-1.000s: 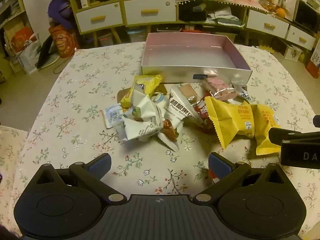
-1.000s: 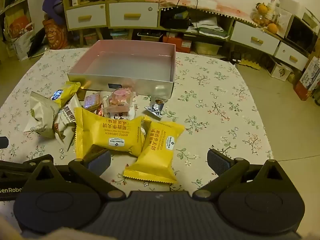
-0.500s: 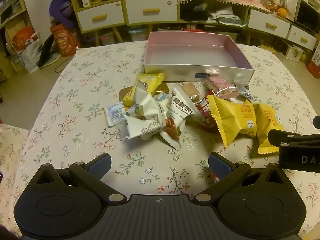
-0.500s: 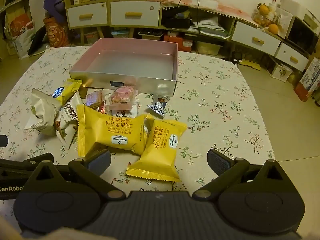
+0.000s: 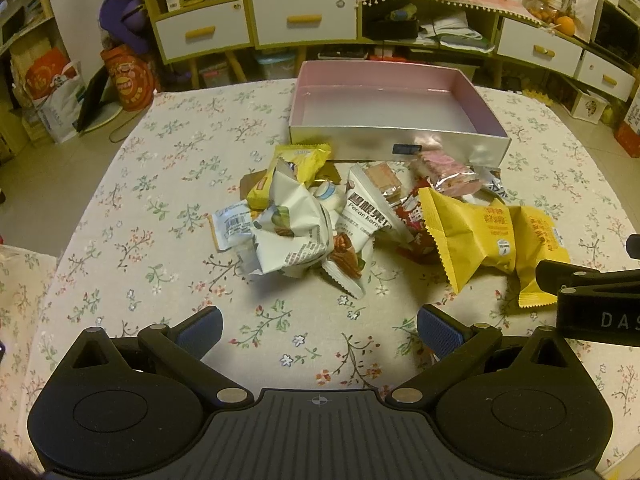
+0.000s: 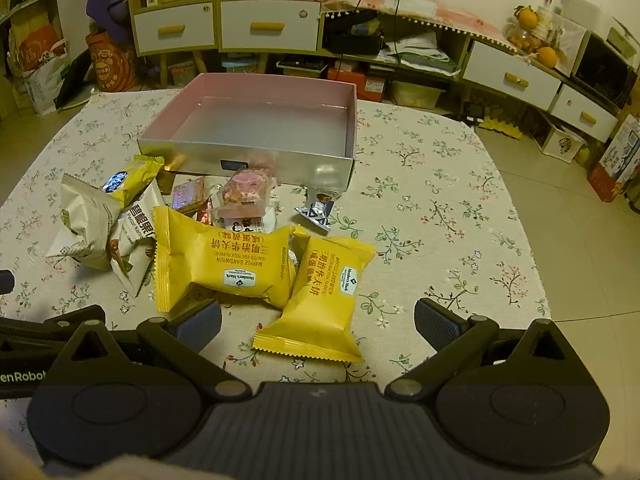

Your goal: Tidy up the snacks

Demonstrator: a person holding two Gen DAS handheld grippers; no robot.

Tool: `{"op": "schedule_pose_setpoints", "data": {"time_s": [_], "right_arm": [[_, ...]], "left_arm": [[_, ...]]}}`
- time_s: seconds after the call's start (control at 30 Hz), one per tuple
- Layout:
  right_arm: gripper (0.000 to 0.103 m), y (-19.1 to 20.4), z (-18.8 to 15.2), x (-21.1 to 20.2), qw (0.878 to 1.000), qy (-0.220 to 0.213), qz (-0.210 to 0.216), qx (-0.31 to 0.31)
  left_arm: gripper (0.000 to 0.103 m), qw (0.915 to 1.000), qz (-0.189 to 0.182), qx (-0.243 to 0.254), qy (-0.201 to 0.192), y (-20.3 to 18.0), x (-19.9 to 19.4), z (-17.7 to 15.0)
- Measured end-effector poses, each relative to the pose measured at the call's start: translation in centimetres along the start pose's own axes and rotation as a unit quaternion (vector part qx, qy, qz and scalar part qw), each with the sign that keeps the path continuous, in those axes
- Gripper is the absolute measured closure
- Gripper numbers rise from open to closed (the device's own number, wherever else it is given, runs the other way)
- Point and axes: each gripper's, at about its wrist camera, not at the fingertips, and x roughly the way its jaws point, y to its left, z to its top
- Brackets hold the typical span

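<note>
Broadly underneath, floral-print cloth table point(image 5: 120, 248), matte and flat. Far centre, shallow rectangular box with pink lining and silvery foil walls point(image 6: 256, 160), holding nothing. Heaped just near it, crinkled snack packets: two glossy yellow pillow-shaped waffle sandwich packs point(image 6: 224, 268), touching, printed fronts legible only from the right wrist; crumpled white pecan pouch point(image 5: 292, 236), clearest from the left wrist. Left gripper point(image 5: 318, 330) and right gripper point(image 6: 316, 322) both spread wide, gripping nothing, low over the table's near side.

Both the left claw point(image 5: 318, 330) and right claw point(image 6: 318, 322) hover level, fingers spread wide, holding nothing.
</note>
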Motion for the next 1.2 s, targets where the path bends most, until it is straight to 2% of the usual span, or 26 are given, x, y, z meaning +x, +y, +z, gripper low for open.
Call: {"op": "schedule_pose_setpoints", "data": {"time_s": [1.2], "right_arm": [[0.0,0.13,-0.07,0.13,1.0,0.002,-0.002,-0.002]], "left_arm": [[0.0,1.0,-0.002,0.001,0.005,-0.08,0.31,-0.14]]}}
